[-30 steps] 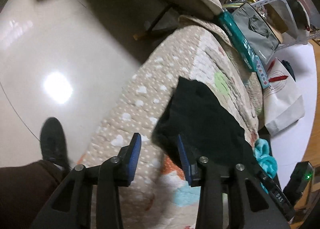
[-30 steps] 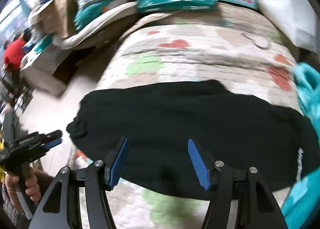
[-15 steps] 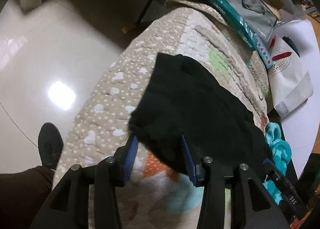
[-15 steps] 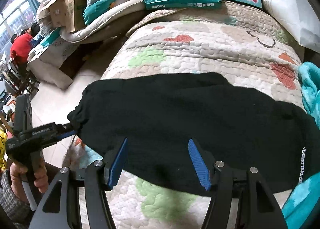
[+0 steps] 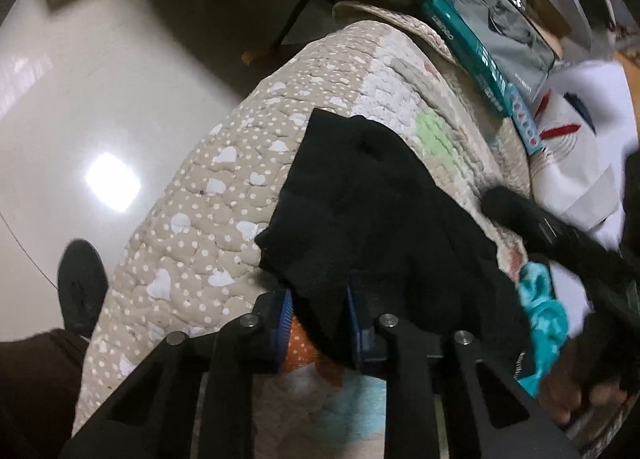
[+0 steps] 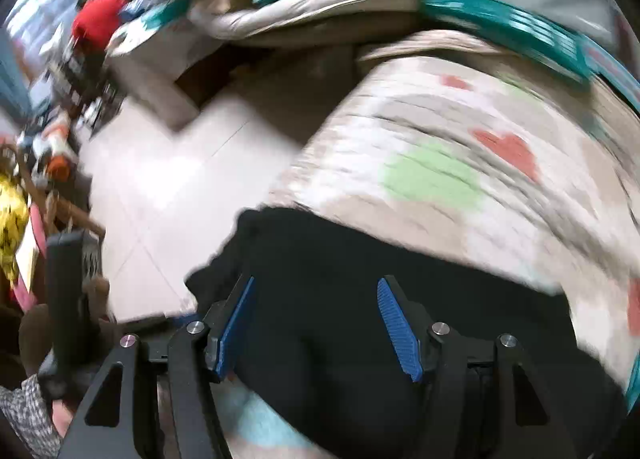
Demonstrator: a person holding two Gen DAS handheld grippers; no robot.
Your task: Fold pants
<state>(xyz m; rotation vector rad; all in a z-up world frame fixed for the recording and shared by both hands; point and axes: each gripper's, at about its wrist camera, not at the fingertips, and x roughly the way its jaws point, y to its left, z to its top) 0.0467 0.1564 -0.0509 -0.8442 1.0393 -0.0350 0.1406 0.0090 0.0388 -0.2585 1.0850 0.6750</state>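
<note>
Black pants (image 5: 372, 227) lie folded on a quilted bed cover (image 5: 192, 243) with hearts and dots. My left gripper (image 5: 318, 317) is closing on the near corner edge of the pants; cloth fills the gap between its blue pads. In the right wrist view, which is blurred by motion, the pants (image 6: 360, 299) lie under my right gripper (image 6: 316, 319), which is open over their left end. The right gripper's black body (image 5: 560, 235) also shows at the right of the left wrist view.
A shiny tiled floor (image 5: 80, 99) lies left of the bed, with a black shoe (image 5: 82, 287) near it. A teal box (image 5: 472, 51), grey bag (image 5: 508, 27) and white bag (image 5: 576, 163) sit at the far end. A turquoise cloth (image 5: 540, 311) lies by the pants.
My left gripper has moved forward onto the corner of the pants and narrowed around the cloth. My right gripper has swung left along the pants toward their left end.
</note>
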